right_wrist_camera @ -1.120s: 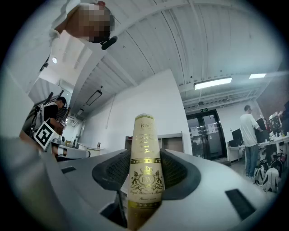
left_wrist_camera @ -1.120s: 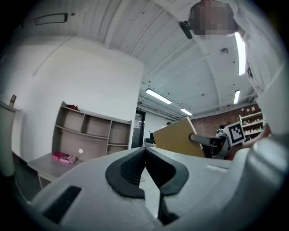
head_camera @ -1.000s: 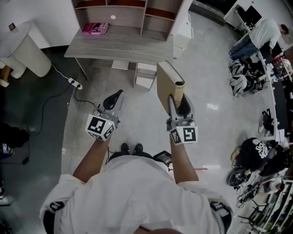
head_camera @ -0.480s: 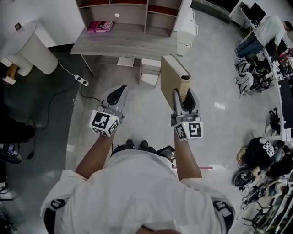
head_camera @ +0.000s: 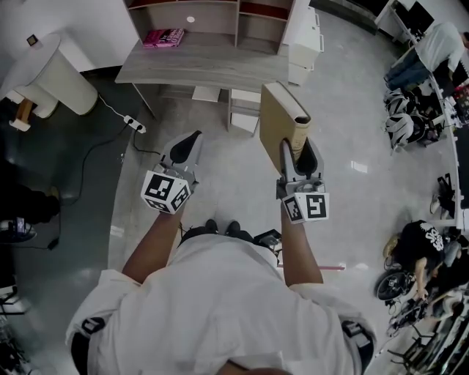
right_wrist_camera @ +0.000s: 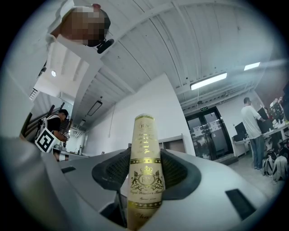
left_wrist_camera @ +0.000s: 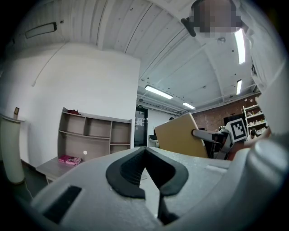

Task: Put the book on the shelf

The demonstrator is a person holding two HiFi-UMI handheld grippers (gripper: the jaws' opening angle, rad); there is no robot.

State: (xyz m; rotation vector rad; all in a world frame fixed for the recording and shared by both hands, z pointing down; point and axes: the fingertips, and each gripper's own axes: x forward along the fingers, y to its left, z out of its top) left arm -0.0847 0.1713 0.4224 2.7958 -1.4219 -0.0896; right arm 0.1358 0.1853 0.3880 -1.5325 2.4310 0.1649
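Note:
A tan hardback book (head_camera: 281,123) stands on end in my right gripper (head_camera: 301,157), whose jaws are shut on its lower spine. The spine (right_wrist_camera: 144,167), cream with gold print, fills the gap between the black pads (right_wrist_camera: 113,173) in the right gripper view. My left gripper (head_camera: 187,143) is beside it at the same height, shut and holding nothing (left_wrist_camera: 144,155). The wooden shelf unit (head_camera: 220,16) stands on a grey desk (head_camera: 198,67) ahead of both grippers, across a stretch of floor. From the left gripper view, the shelf (left_wrist_camera: 90,134) and the held book (left_wrist_camera: 180,135) both show.
A pink book (head_camera: 163,36) lies on the desk in front of the shelf. White boxes (head_camera: 245,110) sit under the desk, and a white drawer unit (head_camera: 304,40) stands at its right. A power strip with cable (head_camera: 135,126) lies left. Seated people, helmets (head_camera: 399,124) crowd the right.
Both grippers keep their pose and the book stays gripped. The desk and shelf have shifted slightly right and up in the head view as the person steps.

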